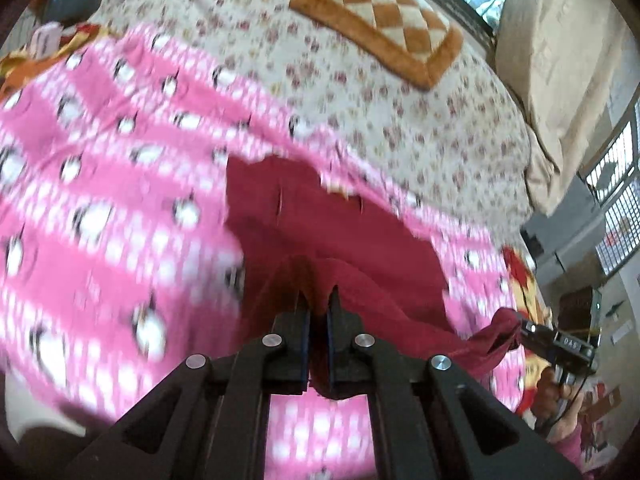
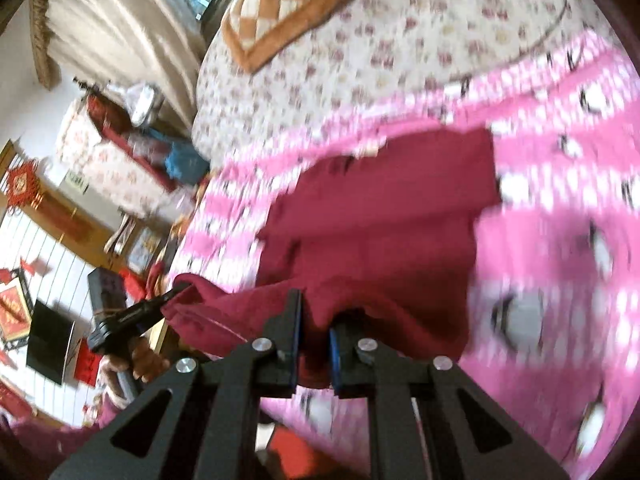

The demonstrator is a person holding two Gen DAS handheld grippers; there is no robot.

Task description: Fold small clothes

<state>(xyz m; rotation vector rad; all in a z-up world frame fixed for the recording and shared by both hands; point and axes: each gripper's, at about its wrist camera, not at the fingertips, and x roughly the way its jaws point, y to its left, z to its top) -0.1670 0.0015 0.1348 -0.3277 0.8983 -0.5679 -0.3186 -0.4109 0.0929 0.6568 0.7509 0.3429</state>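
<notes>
A dark red garment [image 1: 332, 232] lies partly on a pink penguin-print blanket [image 1: 100, 168], its near edge lifted. My left gripper [image 1: 318, 304] is shut on one near corner of the cloth, which bunches between the pads. My right gripper [image 2: 316, 312] is shut on the other near corner of the same garment [image 2: 380, 208]. In the left wrist view the right gripper [image 1: 524, 326] shows at the right edge, pinching the red cloth. The right wrist view has the left gripper [image 2: 176, 294] at the left, also clamped on the cloth. The edge sags between the two.
The pink blanket [image 2: 560, 208] covers a bed with a floral quilt [image 1: 360, 92]. A brown checked cushion [image 1: 380, 16] lies at the far side. Beige curtains [image 2: 112, 28] hang by a window. Furniture and red wall decorations [image 2: 24, 184] stand beyond the bed's left side.
</notes>
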